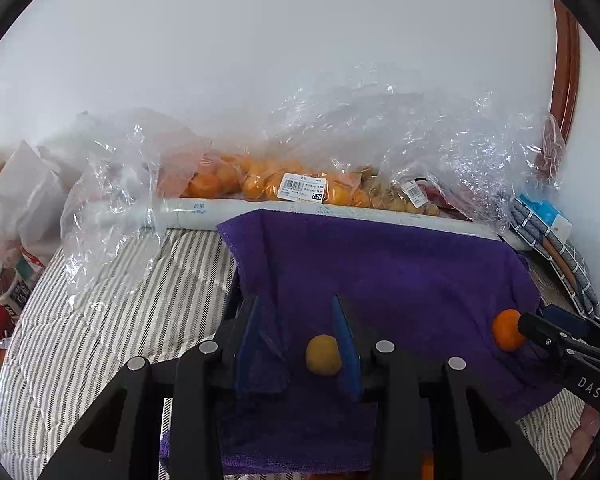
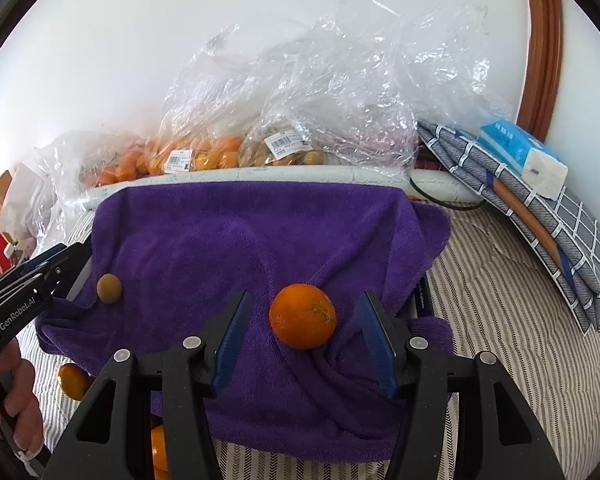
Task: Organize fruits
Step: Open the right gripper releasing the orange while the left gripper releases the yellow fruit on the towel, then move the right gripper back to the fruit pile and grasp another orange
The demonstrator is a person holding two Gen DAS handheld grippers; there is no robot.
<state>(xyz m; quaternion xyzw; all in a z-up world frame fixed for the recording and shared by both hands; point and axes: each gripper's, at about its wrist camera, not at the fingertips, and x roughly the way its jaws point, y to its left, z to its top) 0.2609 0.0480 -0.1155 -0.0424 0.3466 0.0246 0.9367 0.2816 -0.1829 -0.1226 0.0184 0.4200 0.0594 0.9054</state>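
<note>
Right gripper (image 2: 304,344) — jaws spread, nothing pinched; an orange (image 2: 302,316) is seen between them on the purple towel (image 2: 240,232). Left gripper (image 1: 300,344) — jaws spread; a small yellow fruit (image 1: 323,355) is set on the towel against its right finger. Bagged fruit (image 2: 188,156) is found beyond the towel.

At your three o'clock in the left wrist view, the black two-finger right gripper (image 1: 528,330) reads "DAS". At nine o'clock in the right wrist view, the black left gripper (image 2: 66,276) reads "GenRobot.AI". The white barcode price sticker (image 1: 302,187) on the clear bag's print is too small to read.
</note>
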